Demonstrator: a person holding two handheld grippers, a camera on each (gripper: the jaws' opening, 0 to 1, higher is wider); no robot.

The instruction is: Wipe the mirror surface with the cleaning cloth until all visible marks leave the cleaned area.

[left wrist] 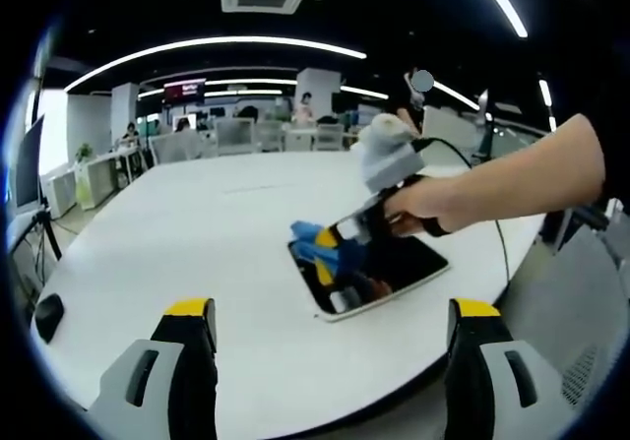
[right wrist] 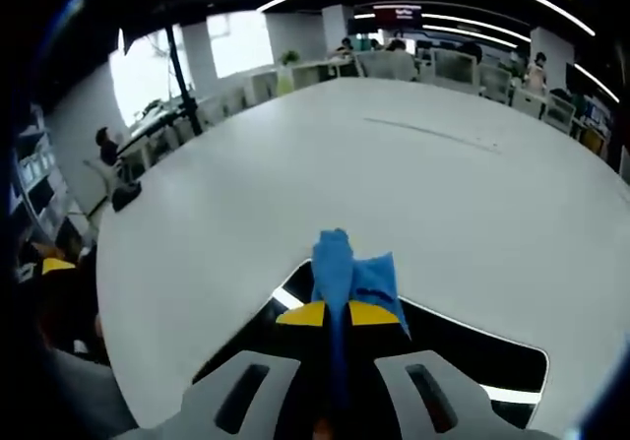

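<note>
Here, in the left gripper view, the left gripper [left wrist: 330,337] hangs spread and empty over the round white table [left wrist: 197,233], its grey, yellow-tipped jaws cut off below. Further right, the rectangular, round-cornered mirror [left wrist: 399,268] lies flat near the table's edge, its dark glossy face partly hidden by the crumpled blue cloth [left wrist: 317,243] and the right gripper [left wrist: 340,248], which pinches that cloth against the glass; marks are hard to make out.

You have one mirror [left wrist: 394,273], one blue cleaning cloth [right wrist: 346,275], one white table [left wrist: 197,253] and two grippers: left gripper [left wrist: 330,346], right gripper [right wrist: 335,314].
</note>
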